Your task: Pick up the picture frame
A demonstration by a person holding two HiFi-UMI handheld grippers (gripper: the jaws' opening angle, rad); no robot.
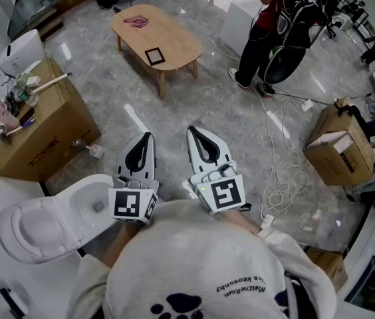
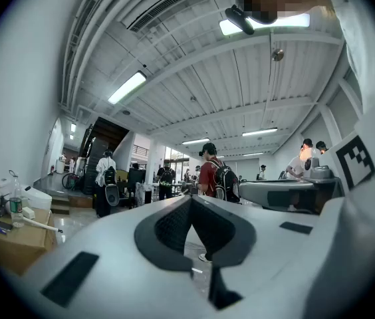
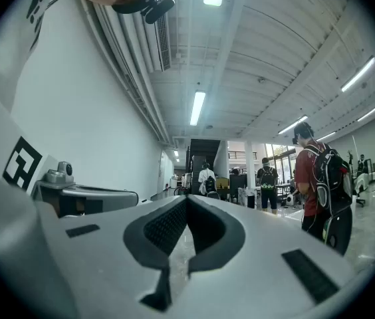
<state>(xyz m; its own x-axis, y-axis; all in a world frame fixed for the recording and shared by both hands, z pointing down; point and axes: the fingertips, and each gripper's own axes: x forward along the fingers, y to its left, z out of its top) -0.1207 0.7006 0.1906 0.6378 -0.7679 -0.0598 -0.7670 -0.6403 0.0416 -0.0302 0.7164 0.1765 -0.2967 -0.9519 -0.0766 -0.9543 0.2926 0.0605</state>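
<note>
The left gripper [image 1: 147, 138] and right gripper [image 1: 194, 133] sit side by side, jaws of both clenched and empty. The black picture frame [image 1: 155, 56] lies flat on the wooden surface [image 1: 174, 35] (well apart, at twelve o'clock).

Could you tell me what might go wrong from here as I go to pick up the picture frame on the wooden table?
1. The picture frame seems to lie flat on the table, so jaws may slip off its edge.
2. The left gripper and right gripper are shut and must open first.
3. A person in red stands by the table and cables trail across the floor: bump or trip risks.
</note>
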